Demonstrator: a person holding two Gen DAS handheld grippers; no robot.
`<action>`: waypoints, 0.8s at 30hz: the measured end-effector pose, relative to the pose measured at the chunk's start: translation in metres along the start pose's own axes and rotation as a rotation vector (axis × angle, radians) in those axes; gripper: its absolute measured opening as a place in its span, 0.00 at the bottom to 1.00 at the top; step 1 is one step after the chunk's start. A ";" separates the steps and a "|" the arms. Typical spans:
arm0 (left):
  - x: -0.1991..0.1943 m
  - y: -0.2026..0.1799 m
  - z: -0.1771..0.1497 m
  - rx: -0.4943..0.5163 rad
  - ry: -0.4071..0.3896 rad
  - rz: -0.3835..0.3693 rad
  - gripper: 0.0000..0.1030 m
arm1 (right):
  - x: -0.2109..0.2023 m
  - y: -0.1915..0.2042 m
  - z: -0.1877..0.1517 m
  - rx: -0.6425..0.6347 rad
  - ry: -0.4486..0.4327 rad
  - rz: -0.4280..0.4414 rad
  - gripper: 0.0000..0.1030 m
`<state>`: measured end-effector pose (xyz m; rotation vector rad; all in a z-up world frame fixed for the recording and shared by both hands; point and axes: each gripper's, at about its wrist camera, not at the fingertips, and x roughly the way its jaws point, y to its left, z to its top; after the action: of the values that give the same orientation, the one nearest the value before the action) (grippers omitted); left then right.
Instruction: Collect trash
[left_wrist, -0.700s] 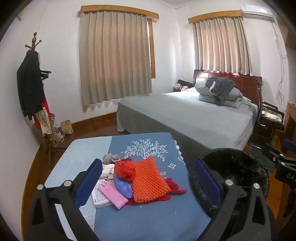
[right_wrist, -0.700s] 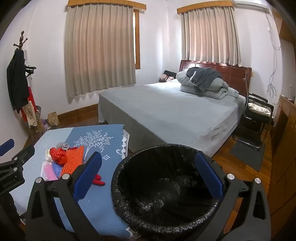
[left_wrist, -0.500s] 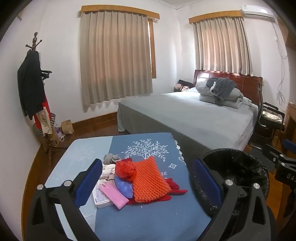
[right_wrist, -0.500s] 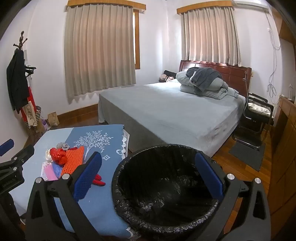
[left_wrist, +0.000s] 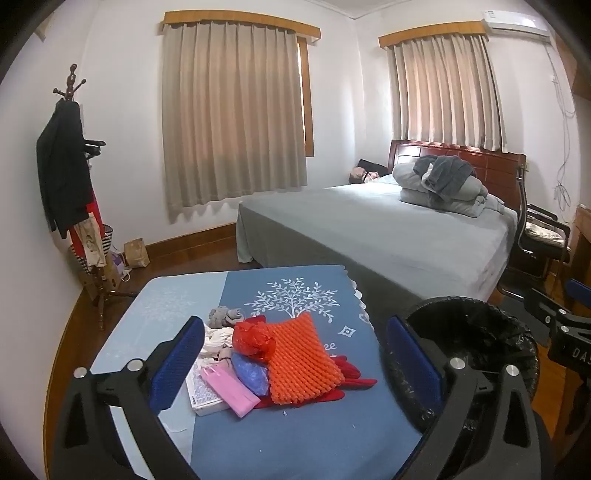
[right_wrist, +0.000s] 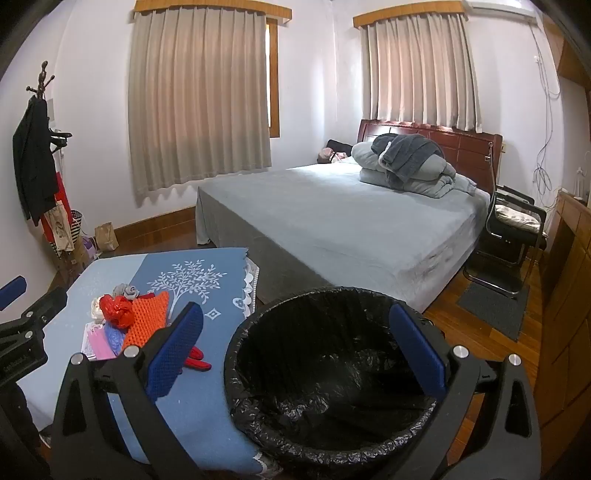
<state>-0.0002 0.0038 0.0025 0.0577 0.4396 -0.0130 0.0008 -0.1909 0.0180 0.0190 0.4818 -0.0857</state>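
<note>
Both tools spread, gripping nothing: left tool (left_wrist: 295, 363) above the trash pile (left_wrist: 280, 360) mid-counter (left_wrist: 295, 435); only the right tool (right_wrist: 295, 349) view shows the bin's (right_wrist: 332, 443) interior.

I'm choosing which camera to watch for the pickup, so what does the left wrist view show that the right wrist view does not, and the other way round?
Only the left wrist view shows the whole trash pile close up, including the pink packet and white box unobstructed, between the open left gripper.

Only the right wrist view shows the inside of the black-lined bin, apparently empty, framed by the open right gripper.

Both show the orange mesh, red bag and blue tablecloth.
</note>
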 end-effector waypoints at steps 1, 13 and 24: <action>0.000 0.001 0.000 0.000 0.001 0.000 0.94 | 0.000 0.000 0.000 0.000 0.000 0.000 0.95; -0.001 0.001 0.001 0.000 0.001 0.002 0.94 | 0.001 0.000 -0.001 0.002 0.003 0.000 0.95; 0.000 -0.001 -0.001 0.000 -0.001 0.003 0.94 | 0.001 0.001 -0.001 0.000 0.005 0.000 0.95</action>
<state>-0.0007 0.0027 0.0016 0.0587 0.4389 -0.0103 0.0015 -0.1900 0.0163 0.0196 0.4864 -0.0859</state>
